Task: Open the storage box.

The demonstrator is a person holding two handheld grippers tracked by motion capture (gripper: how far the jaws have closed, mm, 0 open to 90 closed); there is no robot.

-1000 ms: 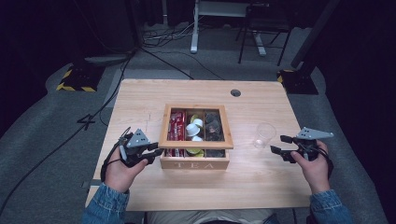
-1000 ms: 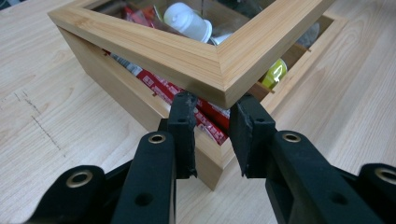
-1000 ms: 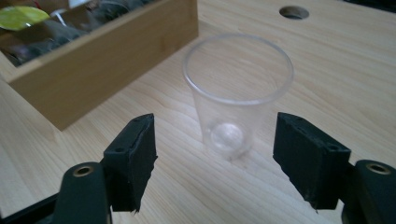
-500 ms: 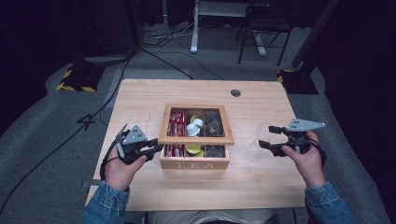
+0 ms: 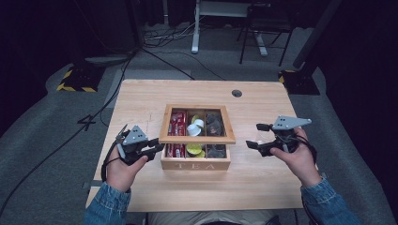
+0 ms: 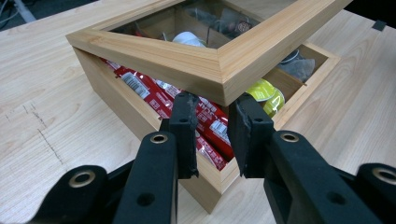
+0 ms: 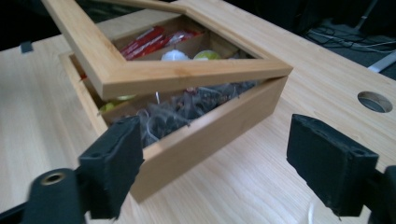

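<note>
A wooden tea box [image 5: 195, 165] stands mid-table, its glass-windowed lid [image 5: 197, 139] tilted up at the front. Inside lie red packets [image 5: 177, 123], a white capsule [image 5: 195, 129], yellow-green capsules [image 5: 194, 150] and dark tea bags [image 5: 215, 123]. My left gripper [image 5: 157, 148] is at the lid's front left corner. In the left gripper view its jaws [image 6: 212, 116] stand close together around that corner of the lid [image 6: 187, 60], over the red packets [image 6: 205, 116]. My right gripper [image 5: 253, 136] is wide open just right of the box, and its view [image 7: 219, 154] faces the box's side wall [image 7: 201, 135].
The box sits on a light wooden table [image 5: 141, 103] with a round cable hole [image 5: 237, 93] at the back right. Something small and clear shows faintly under the right gripper [image 5: 257, 141]. Dark floor, cables and chair legs lie beyond the far edge.
My right gripper has moved left, from near the table's right edge to close beside the box. The left gripper and the raised lid have barely shifted.
</note>
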